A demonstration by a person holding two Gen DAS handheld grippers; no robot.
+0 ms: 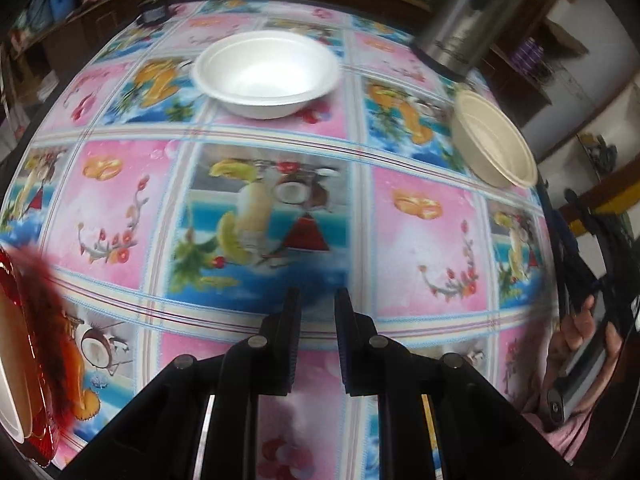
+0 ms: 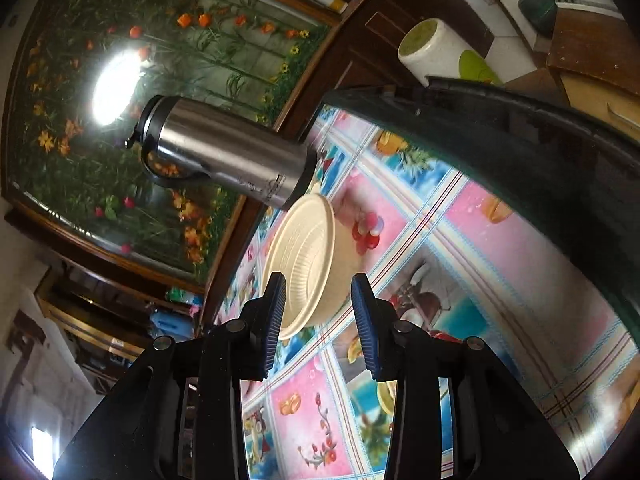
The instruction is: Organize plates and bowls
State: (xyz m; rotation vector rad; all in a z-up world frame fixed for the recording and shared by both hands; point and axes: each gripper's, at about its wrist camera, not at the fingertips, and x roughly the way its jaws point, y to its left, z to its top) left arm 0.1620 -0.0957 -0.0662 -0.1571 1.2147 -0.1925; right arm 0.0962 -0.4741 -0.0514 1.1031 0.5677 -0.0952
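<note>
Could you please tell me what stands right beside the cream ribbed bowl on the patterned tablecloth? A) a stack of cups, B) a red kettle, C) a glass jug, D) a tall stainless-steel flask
D: the tall stainless-steel flask rises just behind the cream ribbed bowl.

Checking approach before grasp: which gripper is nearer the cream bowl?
Right. The right gripper has the cream bowl just beyond its open fingertips; the left gripper sits well away, nothing between its fingers.

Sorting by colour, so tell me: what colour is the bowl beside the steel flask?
Cream bowl, clearest in the right wrist view.
</note>
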